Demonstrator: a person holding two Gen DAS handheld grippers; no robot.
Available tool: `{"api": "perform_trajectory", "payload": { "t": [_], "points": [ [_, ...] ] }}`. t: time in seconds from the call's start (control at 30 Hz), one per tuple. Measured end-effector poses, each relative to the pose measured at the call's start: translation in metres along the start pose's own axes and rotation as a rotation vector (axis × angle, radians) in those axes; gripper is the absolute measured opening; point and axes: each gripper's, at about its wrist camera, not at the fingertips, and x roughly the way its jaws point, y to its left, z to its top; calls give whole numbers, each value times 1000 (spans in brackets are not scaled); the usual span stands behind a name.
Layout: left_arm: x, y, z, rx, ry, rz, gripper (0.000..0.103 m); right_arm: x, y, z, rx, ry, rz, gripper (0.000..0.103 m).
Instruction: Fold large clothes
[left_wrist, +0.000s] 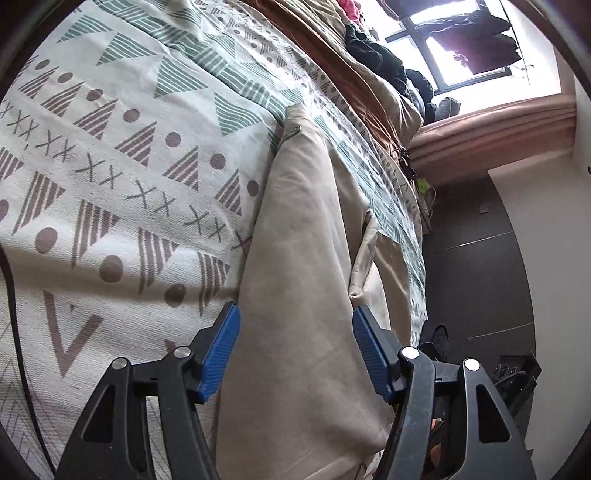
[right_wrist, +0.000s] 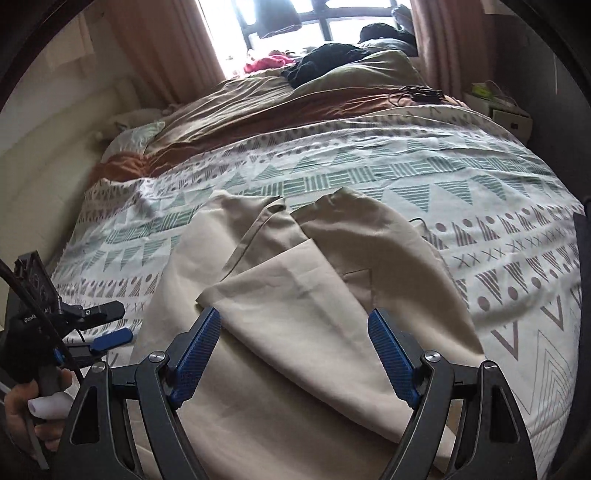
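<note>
A beige garment (right_wrist: 295, 295) lies on the patterned bedspread (right_wrist: 406, 173), with one corner folded over its middle. My right gripper (right_wrist: 295, 332) is open just above the garment's near part, with blue pads (right_wrist: 195, 354) on either side of the folded flap. My left gripper (left_wrist: 295, 332) is open over the same beige garment (left_wrist: 306, 240) near the bed's edge. It also shows in the right wrist view (right_wrist: 110, 328) at the left, held by a hand, its fingers apart and empty.
A brown blanket (right_wrist: 240, 110) and dark clothes (right_wrist: 325, 59) are piled at the far side of the bed below a window (right_wrist: 314, 18). The bed's edge drops to a dark floor (left_wrist: 480, 266). A nightstand (right_wrist: 506, 110) stands at the far right.
</note>
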Motion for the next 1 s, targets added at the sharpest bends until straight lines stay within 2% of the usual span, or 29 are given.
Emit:
{"api": "perform_trajectory", "payload": {
  "t": [0.3,0.4,0.43,0.47,0.5,0.53,0.57,0.6,0.77,0.9,1.0],
  "points": [
    [-9,15,7,-29,-12,16,64,53,41,21,-146,108,-42,81],
    [-14,21,11,-48,-28,19,64,71,48,23,-196,146,-84,79],
    [-15,22,11,-53,-31,21,64,77,48,24,-199,163,-95,75],
    [-15,24,12,-58,-32,23,64,82,47,25,-190,183,-105,62],
    [-15,25,12,-60,-33,24,64,85,46,26,-181,200,-112,44],
    [-15,25,12,-61,-31,26,64,87,46,29,-176,209,-112,34],
    [-15,25,12,-61,-29,28,64,87,47,32,-178,206,-123,19],
    [-15,25,13,-61,-29,26,64,85,48,36,-183,194,-136,14],
    [-14,22,13,-57,-28,18,64,62,41,58,-127,97,-127,10],
    [-15,22,13,-57,-31,17,64,43,9,82,0,30,-112,9],
    [-15,22,14,-62,-38,22,64,33,-19,92,83,-20,-149,10]
  ]
}}
